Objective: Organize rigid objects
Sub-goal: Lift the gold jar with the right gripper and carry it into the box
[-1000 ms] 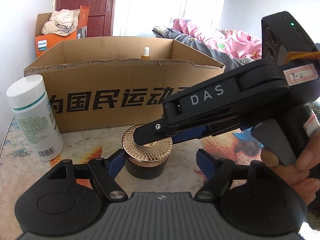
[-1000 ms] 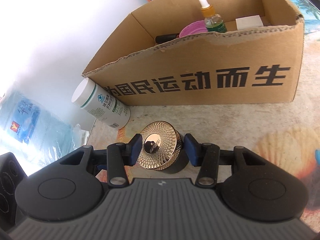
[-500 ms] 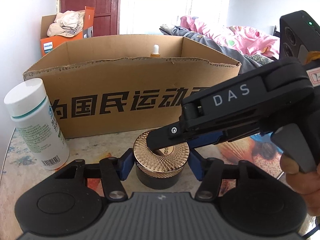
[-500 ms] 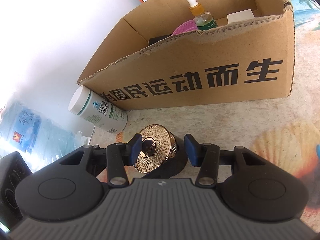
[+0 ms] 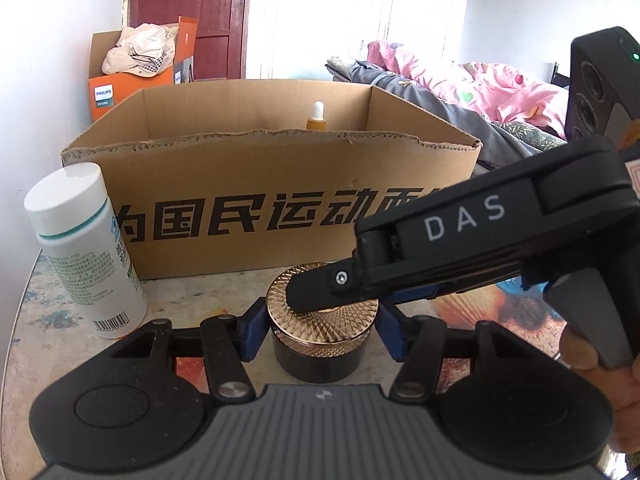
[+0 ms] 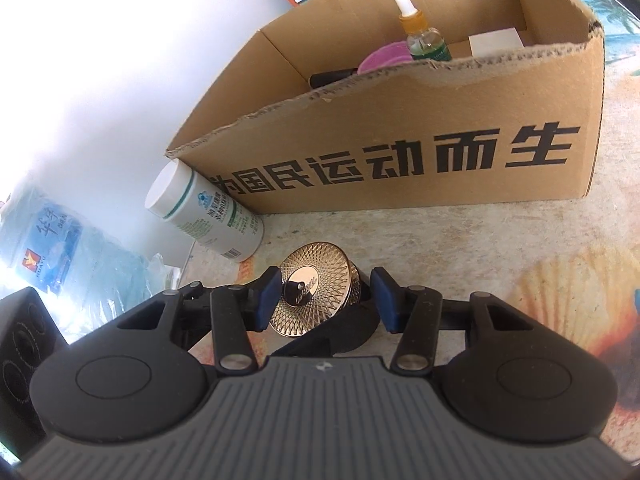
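Left jaws pinch jar (image 5: 320, 344) | right jaws opening astride gold lid (image 6: 316, 296) | box (image 5: 240, 184) behind | bottle (image 5: 88, 256) beside

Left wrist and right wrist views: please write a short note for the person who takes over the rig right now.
Left gripper: shut on the jar, which stands on the table in front of the box.
Right gripper: around the gold lid, one pad at its rim, a gap at the other; grip unclear.
Done: dropper bottle and a few other items are in the box.
Left: jar and white bottle, both outside the box.
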`<act>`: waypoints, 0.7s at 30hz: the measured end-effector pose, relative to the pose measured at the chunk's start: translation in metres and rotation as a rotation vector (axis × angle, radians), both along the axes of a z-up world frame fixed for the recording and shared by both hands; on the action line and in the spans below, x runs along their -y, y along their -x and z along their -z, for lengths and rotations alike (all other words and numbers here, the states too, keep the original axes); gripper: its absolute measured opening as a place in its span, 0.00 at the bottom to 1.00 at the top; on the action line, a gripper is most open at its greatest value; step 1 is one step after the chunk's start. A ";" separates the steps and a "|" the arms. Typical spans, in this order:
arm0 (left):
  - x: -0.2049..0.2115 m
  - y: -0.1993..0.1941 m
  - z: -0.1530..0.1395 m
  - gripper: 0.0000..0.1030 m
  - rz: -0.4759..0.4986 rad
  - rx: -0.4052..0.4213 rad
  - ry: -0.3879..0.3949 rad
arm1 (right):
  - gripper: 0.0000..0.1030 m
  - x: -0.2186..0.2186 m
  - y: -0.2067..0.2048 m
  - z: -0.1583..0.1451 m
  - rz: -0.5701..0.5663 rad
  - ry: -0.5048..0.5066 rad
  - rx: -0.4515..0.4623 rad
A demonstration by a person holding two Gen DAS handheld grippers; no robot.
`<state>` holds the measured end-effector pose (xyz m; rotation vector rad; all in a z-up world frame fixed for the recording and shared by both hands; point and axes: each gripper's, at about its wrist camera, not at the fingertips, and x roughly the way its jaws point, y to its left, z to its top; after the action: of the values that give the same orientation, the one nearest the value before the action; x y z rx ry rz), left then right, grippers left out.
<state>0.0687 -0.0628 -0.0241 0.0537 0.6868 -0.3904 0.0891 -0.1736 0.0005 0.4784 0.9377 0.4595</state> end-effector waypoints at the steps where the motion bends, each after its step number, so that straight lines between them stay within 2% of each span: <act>1: 0.000 0.002 -0.004 0.56 -0.002 0.008 -0.001 | 0.47 0.000 0.002 -0.005 0.000 -0.002 0.009; 9: 0.002 0.017 -0.067 0.56 -0.042 0.153 -0.010 | 0.47 0.000 0.014 -0.072 -0.023 -0.015 0.174; 14: 0.008 -0.001 -0.113 0.56 -0.033 0.235 -0.002 | 0.49 0.010 -0.001 -0.124 -0.038 0.003 0.294; 17: 0.018 -0.027 -0.130 0.56 -0.012 0.226 0.001 | 0.50 0.024 -0.025 -0.141 -0.040 0.009 0.299; 21: 0.030 -0.075 -0.128 0.56 -0.001 0.104 0.018 | 0.50 0.041 -0.072 -0.138 -0.043 0.025 0.214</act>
<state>0.1434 -0.0930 0.1038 0.0559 0.5807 -0.3907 0.1611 -0.2149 0.1380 0.3785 0.7477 0.5262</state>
